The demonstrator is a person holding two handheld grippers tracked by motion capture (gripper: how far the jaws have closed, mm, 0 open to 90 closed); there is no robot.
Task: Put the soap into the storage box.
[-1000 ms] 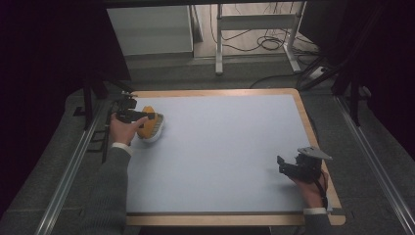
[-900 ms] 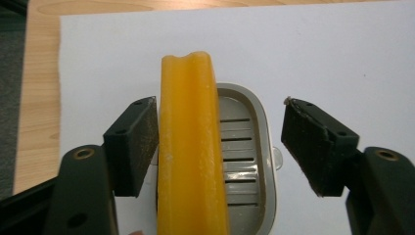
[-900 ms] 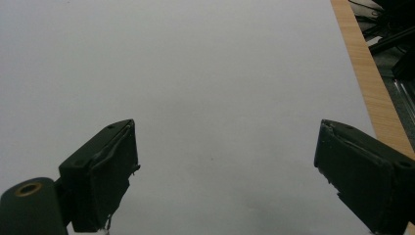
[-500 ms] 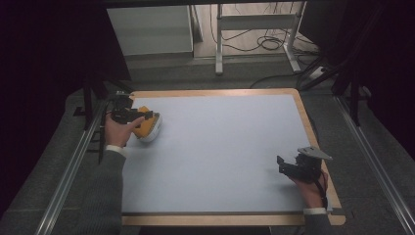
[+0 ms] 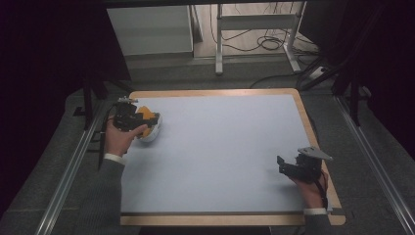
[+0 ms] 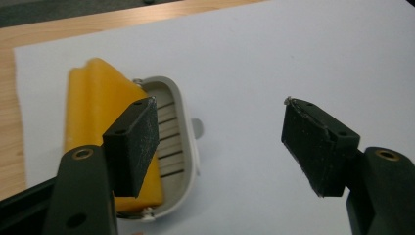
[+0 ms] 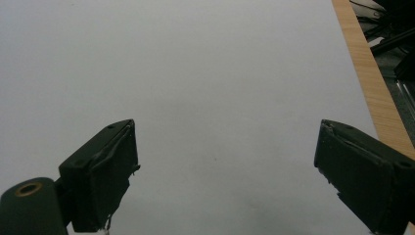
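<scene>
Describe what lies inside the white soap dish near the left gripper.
A yellow soap bar lies inside the white soap dish, covering its left side. Beside it, the ridged, slotted floor shows. What is beneath the bar is covered. The left gripper is open above it.

Yellow-orange soap bar (image 6: 93,127), plain, no pattern. Soap dish (image 6: 178,147) off-white on the rim, grey-beige inside with dark parallel drain slits. Left gripper (image 6: 220,142) matte black, pads (image 6: 134,142) black with a fine speckled grain, brass-coloured rivets at the joints. Right gripper (image 7: 225,176) black too, same brass rivet, pad edges frayed pale. Grey three-cornered plate (image 5: 314,153) on top. Table mat (image 5: 225,152) pale blue-grey, uniform. Table edge (image 5: 313,127) light wood, faint grain. Sleeve (image 5: 100,196) grey, cuff (image 5: 112,158) white. Floor (image 5: 372,176) dark grey; cabinet (image 5: 149,29) behind pale grey.
</scene>
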